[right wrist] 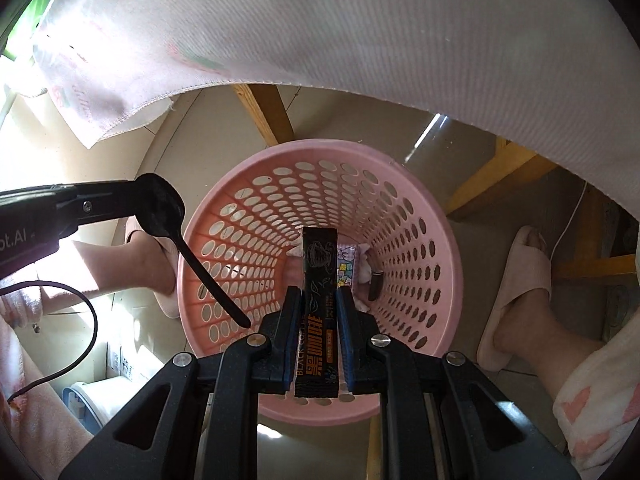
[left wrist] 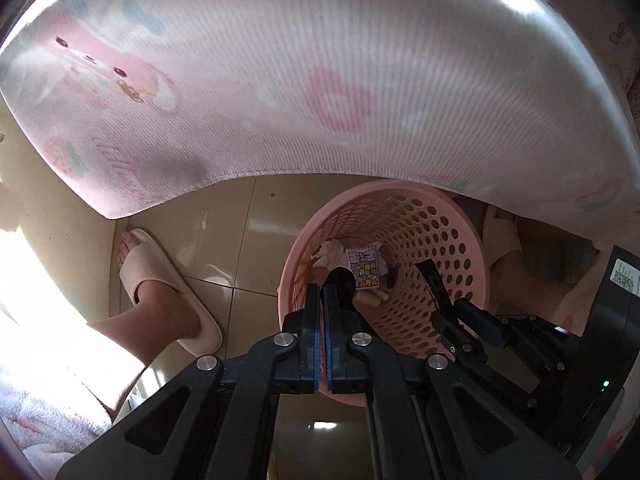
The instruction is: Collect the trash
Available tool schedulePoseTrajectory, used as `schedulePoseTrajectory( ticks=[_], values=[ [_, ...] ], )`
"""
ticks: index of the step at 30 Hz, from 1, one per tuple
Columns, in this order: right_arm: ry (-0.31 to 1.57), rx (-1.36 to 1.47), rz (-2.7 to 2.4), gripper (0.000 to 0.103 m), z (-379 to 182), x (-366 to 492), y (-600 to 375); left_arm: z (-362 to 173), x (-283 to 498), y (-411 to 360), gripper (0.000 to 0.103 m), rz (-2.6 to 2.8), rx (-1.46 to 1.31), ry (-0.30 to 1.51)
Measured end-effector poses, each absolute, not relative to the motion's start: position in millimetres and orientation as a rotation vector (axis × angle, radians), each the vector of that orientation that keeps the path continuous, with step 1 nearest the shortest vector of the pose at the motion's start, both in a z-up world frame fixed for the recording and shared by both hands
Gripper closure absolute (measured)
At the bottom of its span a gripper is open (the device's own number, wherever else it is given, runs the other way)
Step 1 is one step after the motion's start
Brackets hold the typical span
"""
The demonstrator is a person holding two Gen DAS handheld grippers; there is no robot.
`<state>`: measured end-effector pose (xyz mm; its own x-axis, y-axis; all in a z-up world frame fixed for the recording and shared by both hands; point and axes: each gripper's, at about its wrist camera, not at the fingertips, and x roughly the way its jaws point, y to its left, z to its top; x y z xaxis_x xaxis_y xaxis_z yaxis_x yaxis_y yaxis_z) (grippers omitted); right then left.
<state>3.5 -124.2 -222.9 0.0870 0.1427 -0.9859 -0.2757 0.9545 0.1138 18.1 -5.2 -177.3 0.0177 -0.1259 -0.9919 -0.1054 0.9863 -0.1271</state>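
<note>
Right claw (right wrist: 318,304) grips upright coffee sachet (right wrist: 319,280); left claw (left wrist: 322,292) clamps black spoon (right wrist: 168,216) over basket (right wrist: 432,216).

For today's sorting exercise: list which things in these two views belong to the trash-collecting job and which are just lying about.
Part of the job:
- pink basket
- black spoon, held by the left gripper
- black coffee sachet, held by the right gripper
- trash already in the basket: patterned packet, crumpled tissue

Just lying about:
- pink tablecloth
- slippers
- wooden table legs
</note>
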Motion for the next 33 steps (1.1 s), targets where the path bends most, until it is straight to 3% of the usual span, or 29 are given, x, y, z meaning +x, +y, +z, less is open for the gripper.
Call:
schedulePoseTrajectory(
  ticks=[10,13,18,21,31,33],
  values=[
    [1.494,-0.06,0.275,0.082,-234,8,-135,-191,14,-11,0.1,-0.023,-0.201,1.63],
    [1.494,-0.062,0.267,0.081,-232,8,-136,-190,14,-6,0.088,-0.011,-0.221,1.624],
    [1.487,-0.061,0.257,0.066,-229,8,-138,-185,15,-3,0.069,0.04,-0.158,1.613],
    [1.462,-0.063,0.255,0.052,-224,9,-139,-184,16,2,0.068,0.057,-0.164,1.617],
    [1.396,-0.059,0.207,0.05,-201,11,-146,-161,19,15,0.054,0.076,-0.188,1.544],
    [1.367,-0.06,0.196,0.049,-193,14,-149,-151,19,14,0.043,0.078,-0.159,1.507]
  ],
)
